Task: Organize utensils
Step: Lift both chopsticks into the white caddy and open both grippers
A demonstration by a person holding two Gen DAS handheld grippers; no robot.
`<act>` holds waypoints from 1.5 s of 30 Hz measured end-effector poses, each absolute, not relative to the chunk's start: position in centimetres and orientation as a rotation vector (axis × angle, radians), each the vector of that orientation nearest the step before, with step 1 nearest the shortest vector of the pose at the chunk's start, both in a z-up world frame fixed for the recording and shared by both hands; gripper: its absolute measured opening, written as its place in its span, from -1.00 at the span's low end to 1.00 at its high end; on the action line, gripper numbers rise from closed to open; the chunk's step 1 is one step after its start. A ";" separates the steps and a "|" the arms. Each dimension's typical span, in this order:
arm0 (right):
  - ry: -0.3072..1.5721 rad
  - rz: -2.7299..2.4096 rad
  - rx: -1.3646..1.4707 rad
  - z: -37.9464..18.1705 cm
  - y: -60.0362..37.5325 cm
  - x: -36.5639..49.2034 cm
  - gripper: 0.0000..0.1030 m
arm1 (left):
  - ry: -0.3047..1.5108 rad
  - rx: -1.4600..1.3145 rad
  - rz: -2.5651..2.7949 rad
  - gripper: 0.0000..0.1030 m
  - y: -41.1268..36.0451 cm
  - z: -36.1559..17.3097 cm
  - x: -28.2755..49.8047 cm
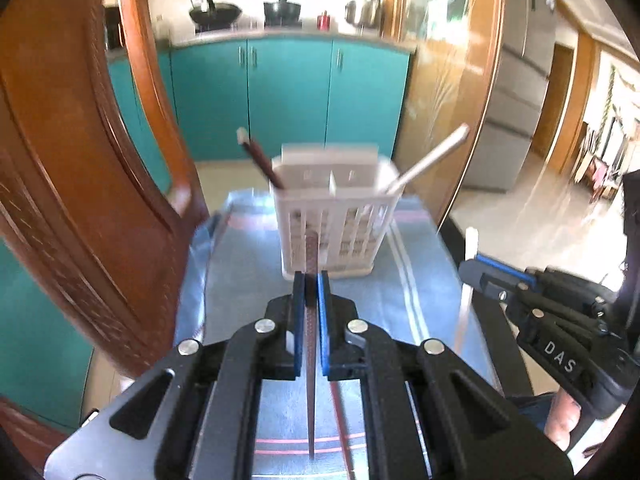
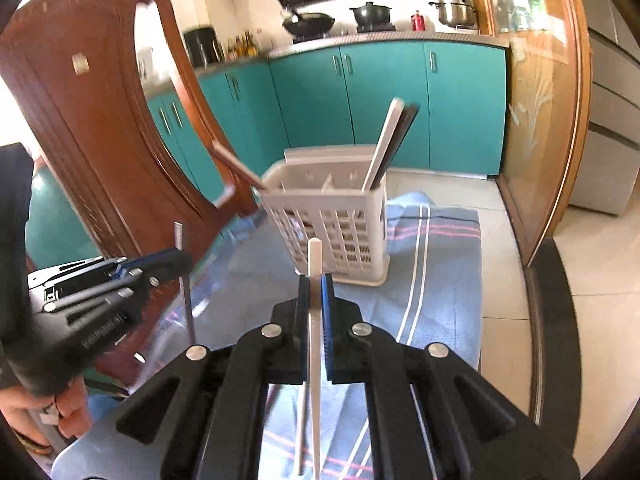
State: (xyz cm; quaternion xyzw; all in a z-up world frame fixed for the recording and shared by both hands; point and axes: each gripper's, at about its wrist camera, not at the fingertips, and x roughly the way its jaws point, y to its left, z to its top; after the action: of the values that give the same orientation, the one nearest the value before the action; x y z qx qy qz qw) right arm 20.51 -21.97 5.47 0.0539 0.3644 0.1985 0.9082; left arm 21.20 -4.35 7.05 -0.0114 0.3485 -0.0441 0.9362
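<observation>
Before the left tongs (image 1: 311,280), clamped on a dark chopstick (image 1: 311,380), a white basket (image 1: 332,224) stood on the cloth-covered desk (image 1: 400,300), holding what looked like one dark and one pale stick through blur. From the right wrist, the right tongs (image 2: 316,280) gripped a white chopstick (image 2: 314,344) near that basket.

We see white slatted basket (image 1: 332,220) on pale blue cloth (image 1: 400,300), white and pink stripes. We note dark brown chopstick (image 1: 311,360) in left gripper (image 1: 311,286), white chopstick (image 2: 314,320) in right gripper (image 2: 316,292); pads blue. Teal cabinets (image 2: 380,100), red-brown chair (image 2: 80,120).
</observation>
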 end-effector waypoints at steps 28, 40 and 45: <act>0.414 0.228 0.162 14.8 -21.5 30.2 -0.87 | 0.431 -0.073 -0.020 -0.86 -3.6 14.6 32.1; 0.419 0.214 0.195 13.4 -23.4 27.0 -0.38 | 0.390 -0.058 -0.051 -0.46 -3.5 13.7 28.0; 0.411 0.274 0.271 13.1 -26.6 19.3 -0.38 | 0.440 -0.028 -0.067 -0.45 -2.7 10.2 23.1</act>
State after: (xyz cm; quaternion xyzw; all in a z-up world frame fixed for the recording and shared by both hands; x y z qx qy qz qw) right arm 19.29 -26.62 13.07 0.1335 0.2027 0.1353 0.9606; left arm 23.11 -2.71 10.18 -0.0137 0.2181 -0.0330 0.9753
